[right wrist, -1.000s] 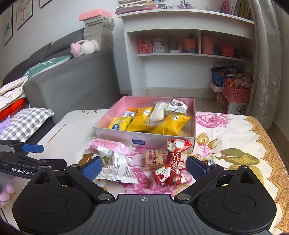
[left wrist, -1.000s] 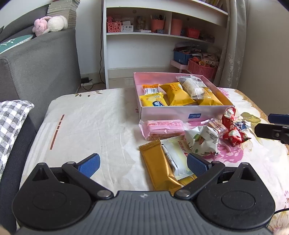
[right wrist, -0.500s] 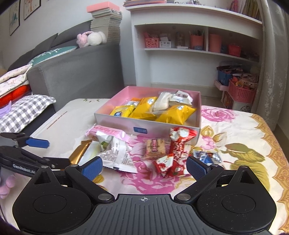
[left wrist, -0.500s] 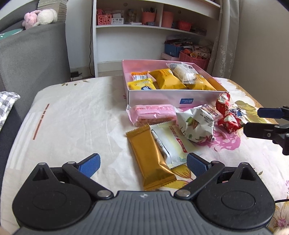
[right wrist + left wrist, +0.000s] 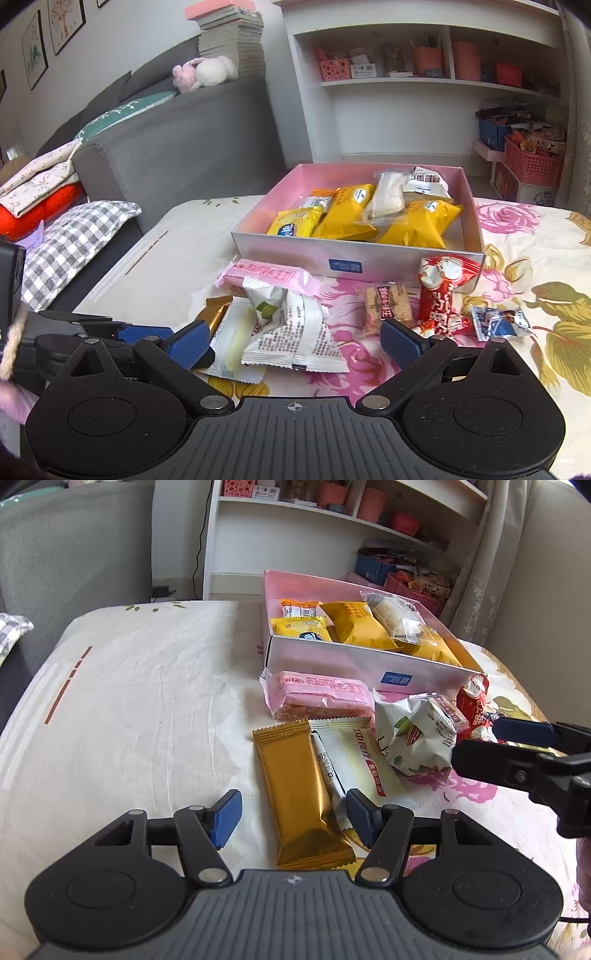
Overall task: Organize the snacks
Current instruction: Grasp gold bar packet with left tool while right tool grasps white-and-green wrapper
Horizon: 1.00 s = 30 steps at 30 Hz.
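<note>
A pink box (image 5: pixel 369 661) (image 5: pixel 354 258) holds several yellow and clear snack packs. Loose snacks lie in front of it: a pink bar (image 5: pixel 317 696) (image 5: pixel 269 275), a gold bar (image 5: pixel 299 794), a pale yellow bar (image 5: pixel 365 764), a white nut pack (image 5: pixel 413 738) (image 5: pixel 291 332), a small brown biscuit (image 5: pixel 388 306) and red candies (image 5: pixel 443 291). My left gripper (image 5: pixel 291 819) is open, its fingers on either side of the gold bar's near end. My right gripper (image 5: pixel 291 341) is open, low over the white nut pack.
The snacks lie on a cloth-covered table with a rose print (image 5: pixel 517 236). A grey sofa (image 5: pixel 177 136) with a checked cushion (image 5: pixel 70 240) stands to the left. A white shelf unit (image 5: pixel 424 81) and red baskets (image 5: pixel 532 162) are behind the table.
Both grippers have moved forward and down toward the loose snacks. The left gripper's fingers have narrowed and now straddle the gold bar. The right gripper now hovers by the white nut pack.
</note>
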Tool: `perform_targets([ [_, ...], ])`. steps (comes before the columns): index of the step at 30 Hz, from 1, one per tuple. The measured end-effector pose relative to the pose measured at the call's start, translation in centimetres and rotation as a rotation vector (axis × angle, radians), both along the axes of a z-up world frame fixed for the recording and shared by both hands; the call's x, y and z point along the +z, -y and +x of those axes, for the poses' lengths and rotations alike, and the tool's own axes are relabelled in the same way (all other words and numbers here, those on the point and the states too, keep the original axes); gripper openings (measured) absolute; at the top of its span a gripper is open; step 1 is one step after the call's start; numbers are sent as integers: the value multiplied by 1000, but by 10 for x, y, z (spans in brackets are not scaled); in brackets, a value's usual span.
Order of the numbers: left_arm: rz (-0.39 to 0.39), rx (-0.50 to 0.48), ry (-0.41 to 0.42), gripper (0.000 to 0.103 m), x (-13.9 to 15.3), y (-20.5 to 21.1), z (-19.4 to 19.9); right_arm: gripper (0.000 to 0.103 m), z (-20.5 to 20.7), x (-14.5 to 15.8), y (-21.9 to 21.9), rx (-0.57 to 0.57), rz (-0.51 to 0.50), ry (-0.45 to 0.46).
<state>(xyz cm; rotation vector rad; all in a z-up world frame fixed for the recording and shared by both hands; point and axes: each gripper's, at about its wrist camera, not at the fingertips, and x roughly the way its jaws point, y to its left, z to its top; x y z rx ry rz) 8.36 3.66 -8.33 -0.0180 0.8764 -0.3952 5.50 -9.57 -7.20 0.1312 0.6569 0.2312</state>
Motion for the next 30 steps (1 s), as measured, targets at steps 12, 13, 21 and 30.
perform_targets([
  [12,90,0,27,45,0,-12,2,81,18,-14,-15,9,-14,-46],
  [13,100,0,32,45,0,-13,2,79,19,-15,-14,6,-11,-53],
  [21,115,-27,67,45,-2,-17,4,70,28,-27,-10,-29,14,-106],
  [30,149,-56,91,50,-4,-11,7,69,32,-32,-9,-43,15,-119],
])
